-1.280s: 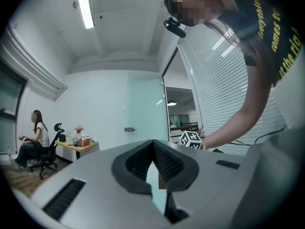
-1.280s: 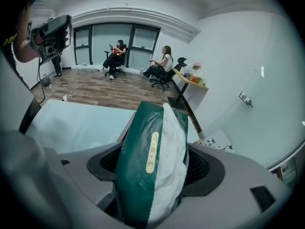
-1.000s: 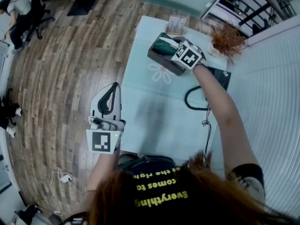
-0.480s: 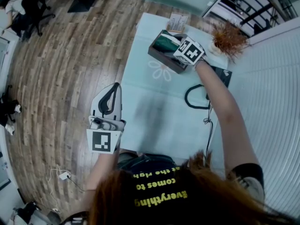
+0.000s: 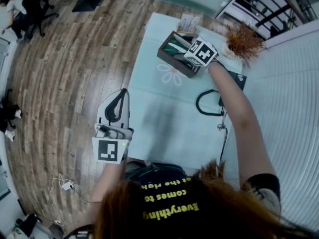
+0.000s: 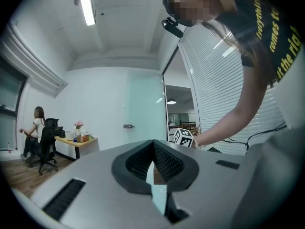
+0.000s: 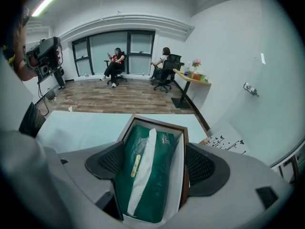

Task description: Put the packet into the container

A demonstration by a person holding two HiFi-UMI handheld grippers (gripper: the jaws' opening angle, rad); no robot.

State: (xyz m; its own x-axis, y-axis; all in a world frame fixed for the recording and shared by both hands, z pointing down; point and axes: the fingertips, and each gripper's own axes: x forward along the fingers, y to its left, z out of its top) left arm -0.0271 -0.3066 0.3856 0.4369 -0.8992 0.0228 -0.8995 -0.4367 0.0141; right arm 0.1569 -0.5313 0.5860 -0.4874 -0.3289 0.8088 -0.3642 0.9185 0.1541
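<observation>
The green packet [image 7: 148, 175] with a white strip along its top lies inside the dark brown container [image 7: 157, 120] and fills most of it. In the head view the container [image 5: 172, 64] stands at the far end of the table, the packet [image 5: 172, 50] showing in it. My right gripper [image 7: 157, 166] hovers over the container's near end, open, its pads wide apart on either side of the box and off the packet. My left gripper [image 5: 115, 103] hangs off the table's left edge over the wooden floor, shut and holding nothing; in its own view the left gripper [image 6: 153, 168] points into the room.
The pale green table [image 5: 164, 126] carries a black cable loop [image 5: 207, 103], a black object [image 5: 235, 79] at its right edge and a small card [image 5: 188, 24] behind the container. A dried plant [image 5: 241, 39] stands at the far right. Seated people [image 7: 114, 63] are far off.
My right gripper has shifted slightly farther over the container, and the packet has gone from tilted at the box to lying flat inside it. The left gripper has stayed still.
</observation>
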